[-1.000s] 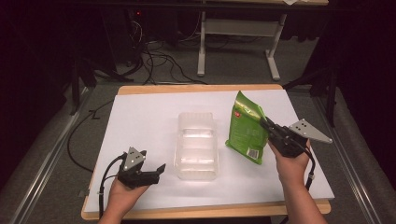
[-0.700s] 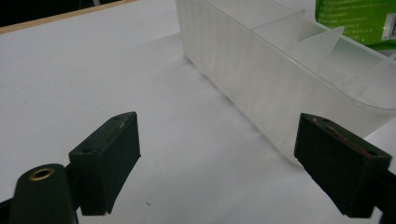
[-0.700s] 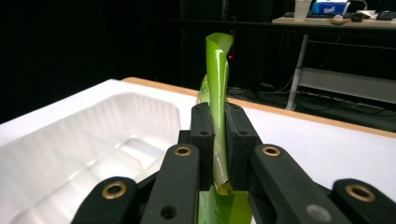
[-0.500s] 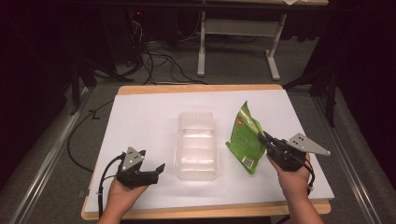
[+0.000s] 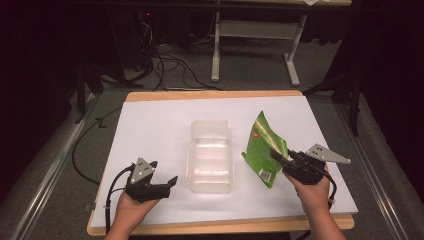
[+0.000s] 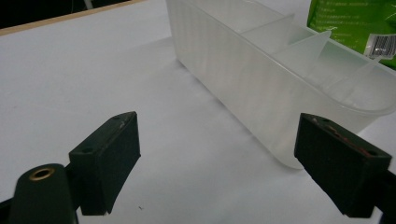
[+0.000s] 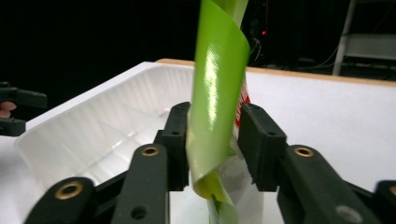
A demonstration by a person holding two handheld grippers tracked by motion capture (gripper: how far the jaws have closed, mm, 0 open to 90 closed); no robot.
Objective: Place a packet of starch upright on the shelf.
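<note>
Green foil pouch [image 5: 263,150] stands up off the counter [image 5: 150,130], just right of the clear plastic container [image 5: 210,156], pinched at its edge by the right tool [image 5: 278,157] — probably held upright to keep it steady and ready to move. The left tool [image 5: 170,182] rests spread wide and empty near the container's left side, likely waiting. The right gripper view shows the foil curling between the jaws; the left gripper view reveals the container's inner dividers [image 6: 299,44].
</note>
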